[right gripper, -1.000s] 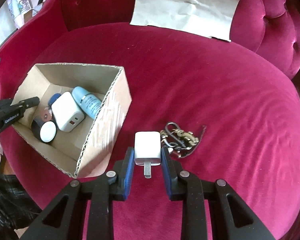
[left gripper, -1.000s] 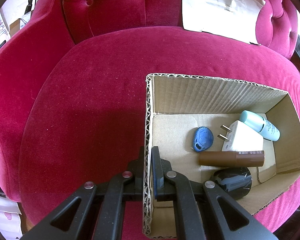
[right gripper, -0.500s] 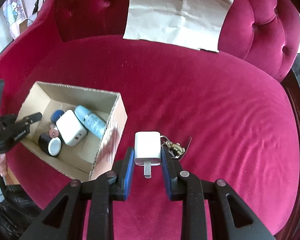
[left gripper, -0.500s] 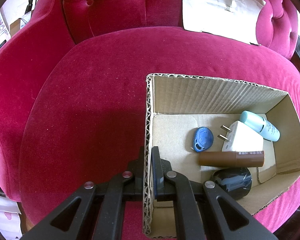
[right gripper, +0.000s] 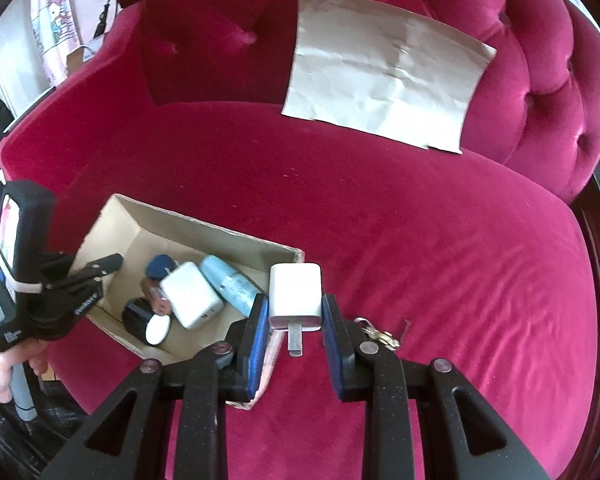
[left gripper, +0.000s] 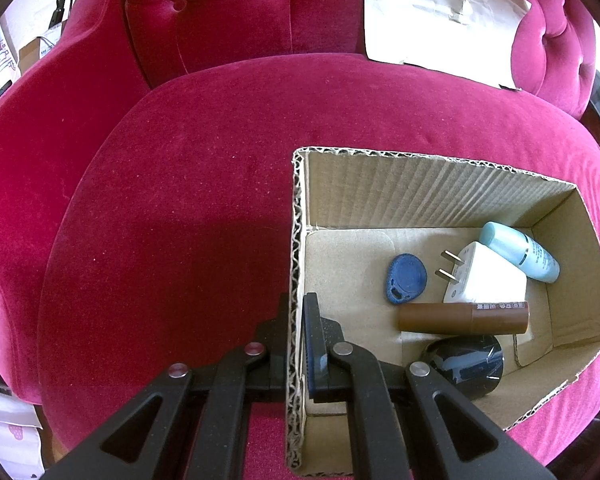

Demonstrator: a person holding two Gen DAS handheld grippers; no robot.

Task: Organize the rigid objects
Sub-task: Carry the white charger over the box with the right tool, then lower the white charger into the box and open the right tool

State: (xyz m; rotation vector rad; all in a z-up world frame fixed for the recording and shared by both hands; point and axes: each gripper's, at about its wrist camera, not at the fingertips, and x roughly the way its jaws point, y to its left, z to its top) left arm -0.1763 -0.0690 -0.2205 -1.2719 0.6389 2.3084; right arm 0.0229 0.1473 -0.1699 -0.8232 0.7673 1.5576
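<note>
Five items lie in the box [left gripper: 440,196]: fob [left gripper: 406,278], charger [left gripper: 486,278], bottle [left gripper: 520,252], tube [left gripper: 462,318], jar [left gripper: 466,366]. Left claw [left gripper: 296,344] pinches its wall; right claw [right gripper: 294,334] grips a plug [right gripper: 296,294].

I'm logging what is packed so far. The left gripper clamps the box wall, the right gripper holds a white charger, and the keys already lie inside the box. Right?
Not quite: the keys lie on the sofa cushion, outside the cardboard box, as the right wrist view shows. The left gripper does clamp the box wall, and the right gripper does hold a white charger.
</note>
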